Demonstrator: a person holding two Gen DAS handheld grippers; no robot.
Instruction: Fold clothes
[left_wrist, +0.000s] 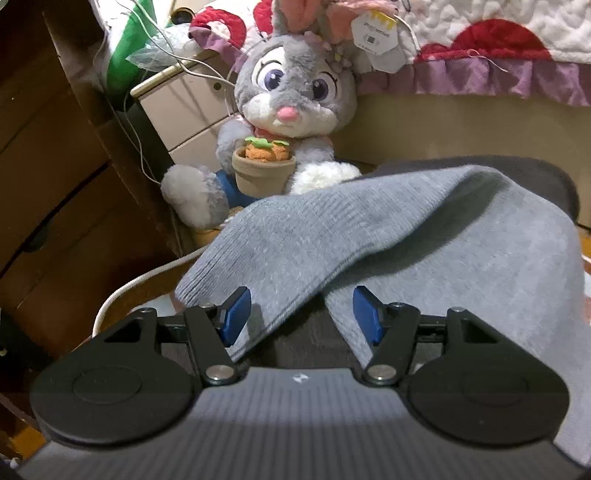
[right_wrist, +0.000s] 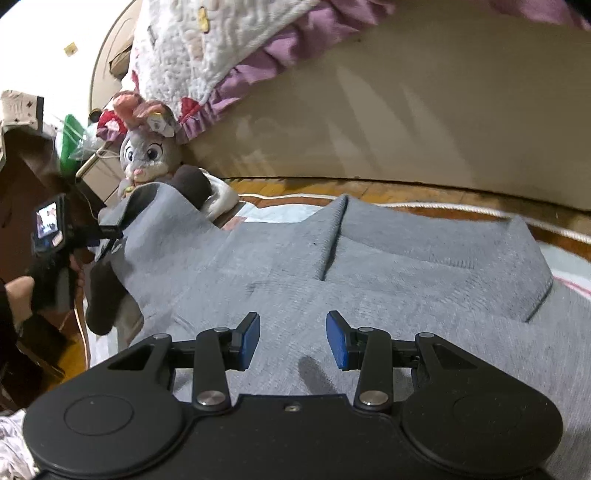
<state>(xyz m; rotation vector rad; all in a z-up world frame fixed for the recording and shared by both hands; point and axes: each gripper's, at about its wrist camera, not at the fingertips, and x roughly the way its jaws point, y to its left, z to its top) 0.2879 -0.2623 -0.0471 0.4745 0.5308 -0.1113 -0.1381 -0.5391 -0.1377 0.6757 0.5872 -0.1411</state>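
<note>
Gaping left tool (left_wrist: 301, 314) over grey sweater (left_wrist: 406, 236), right tool (right_wrist: 292, 341) parted, empty

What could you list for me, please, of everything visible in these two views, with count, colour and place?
sweater: one, grey knit, spread on the floor covering, a sleeve folded across it
plush rabbit: one, grey and white, sitting beyond the sweater, holding a toy carrot pot
quilt: one, white with red patches and a purple frill, hanging over the bed edge
small cabinet: one, beige, left of the rabbit
cord: one, white, on the wooden floor
left tongs: one, black with blue pads, open, over the sleeve edge
right tongs: one, black with blue pads, open, above the sweater body
</note>
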